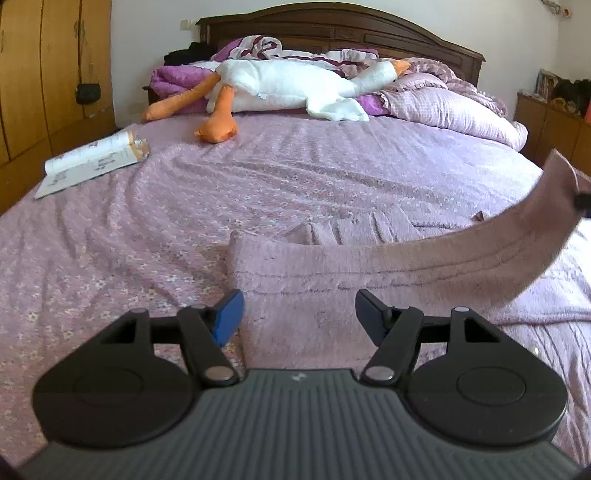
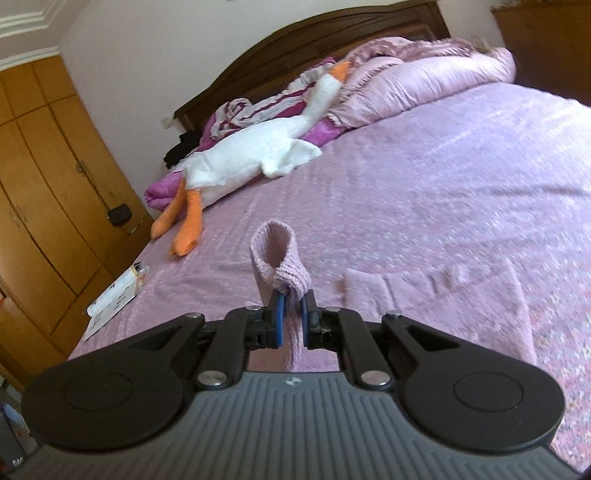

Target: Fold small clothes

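Left gripper (image 1: 299,314) is hovering low over the bed, jaws apart, nothing between the blue pads (image 1: 229,317); it is sitting right above the near end of the pink knit garment (image 1: 314,280). That garment is lying flat on the bedspread (image 1: 147,221) in front of the left gripper, its left edge just past the left pad. One long strip of it is rising off the bed toward the right edge of the left view, pulled up in a curve.

Right gripper (image 2: 291,317) is clamped tight on that lifted end: the ribbed cuff (image 2: 277,254) is sticking up above the closed pads, its opening showing as a loop. The rest of the garment is lying to the right of it on the bedspread, blurred.

Beyond the garment the middle of the bed is lying open, wrinkled bedspread only. Farther left, near the bed's left edge, an open booklet (image 1: 92,158) is lying flat. At the far end a white stuffed goose (image 1: 288,88) with orange feet is stretching across purple bedding (image 1: 443,103), against the dark headboard (image 1: 332,29). A wooden wardrobe (image 1: 48,74) is standing beside the bed's left edge.
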